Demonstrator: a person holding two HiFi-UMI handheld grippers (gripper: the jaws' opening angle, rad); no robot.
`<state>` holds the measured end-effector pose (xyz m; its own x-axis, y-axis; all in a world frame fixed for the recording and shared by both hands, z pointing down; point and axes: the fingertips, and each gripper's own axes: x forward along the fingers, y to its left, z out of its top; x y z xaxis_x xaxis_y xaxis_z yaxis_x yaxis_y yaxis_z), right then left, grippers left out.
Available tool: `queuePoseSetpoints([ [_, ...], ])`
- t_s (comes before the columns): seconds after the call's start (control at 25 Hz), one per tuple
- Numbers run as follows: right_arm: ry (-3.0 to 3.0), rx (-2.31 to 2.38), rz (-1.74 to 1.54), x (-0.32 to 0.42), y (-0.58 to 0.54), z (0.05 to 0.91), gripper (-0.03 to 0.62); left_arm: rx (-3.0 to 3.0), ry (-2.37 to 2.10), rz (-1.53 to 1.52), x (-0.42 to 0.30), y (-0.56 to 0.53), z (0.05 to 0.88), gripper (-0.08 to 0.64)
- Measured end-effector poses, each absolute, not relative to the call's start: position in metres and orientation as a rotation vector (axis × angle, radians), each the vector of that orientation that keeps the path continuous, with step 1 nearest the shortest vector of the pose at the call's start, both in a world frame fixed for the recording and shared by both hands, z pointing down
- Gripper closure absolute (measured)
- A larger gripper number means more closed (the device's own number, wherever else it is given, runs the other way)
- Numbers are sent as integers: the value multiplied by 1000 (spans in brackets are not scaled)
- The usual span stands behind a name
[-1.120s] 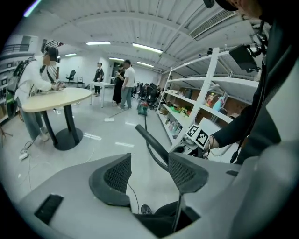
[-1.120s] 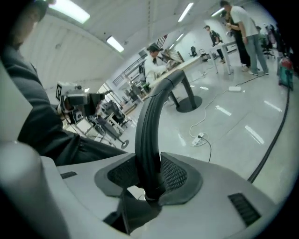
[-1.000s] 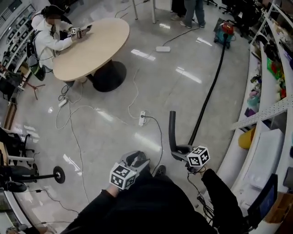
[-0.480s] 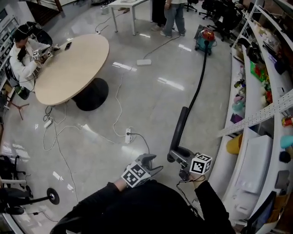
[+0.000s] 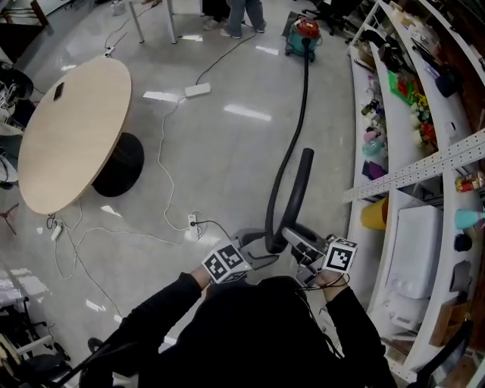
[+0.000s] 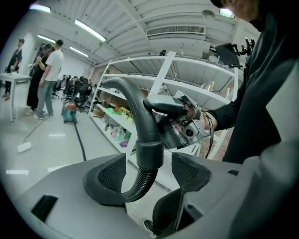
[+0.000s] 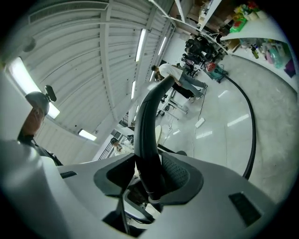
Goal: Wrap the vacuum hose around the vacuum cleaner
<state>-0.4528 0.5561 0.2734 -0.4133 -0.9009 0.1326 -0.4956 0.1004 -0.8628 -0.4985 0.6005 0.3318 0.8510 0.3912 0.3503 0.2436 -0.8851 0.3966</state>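
Note:
The teal and red vacuum cleaner (image 5: 305, 34) stands far off on the floor. Its black hose (image 5: 292, 144) runs from it to my grippers and ends in a rigid black tube (image 5: 298, 189) that points up. My right gripper (image 5: 301, 246) is shut on the tube (image 7: 147, 126) near its base. My left gripper (image 5: 258, 254) is just to the left, its jaws opening. The hose cuff (image 6: 149, 154) stands between its pads (image 6: 189, 170), with a gap on the right side. The ribbed hose (image 6: 138, 186) curves off under the cuff.
White curved shelves (image 5: 409, 151) with toys and bins run along the right. A round wooden table (image 5: 68, 129) stands at the left. White cables and a power strip (image 5: 193, 221) lie on the floor, and a person's legs (image 5: 235, 15) show beside the vacuum cleaner.
The left gripper has come right to the hose, beside the right gripper. The tube now stands more upright. The view has swung, so the table sits further left.

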Motion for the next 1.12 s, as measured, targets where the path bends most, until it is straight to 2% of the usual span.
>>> queuePoseSetpoints([
  [0.2,1848,-1288,-1236,-414,534,260,414,2532,655,702,-453,607,364,261],
  [0.36,1826,-1181,-1226,-385,513,254,411,2497,595,714,-414,596,380,263],
  [0.44,1811,-1104,-1225,-368,503,252,411,2481,555,700,-395,584,378,321],
  [0.68,1715,-947,-1182,-287,488,246,414,2407,476,686,-345,566,354,338],
  [0.76,1833,-1042,-1123,-257,490,248,346,2358,430,699,-328,554,344,355],
  [0.8,1934,-1102,-1094,-246,495,253,334,2328,418,715,-322,547,339,359],
  [0.96,2478,-1154,-1047,-255,534,286,331,2280,475,816,-306,530,313,364],
  [1.12,2972,-1017,-1003,-289,569,328,284,2336,563,884,-284,520,283,367],
])
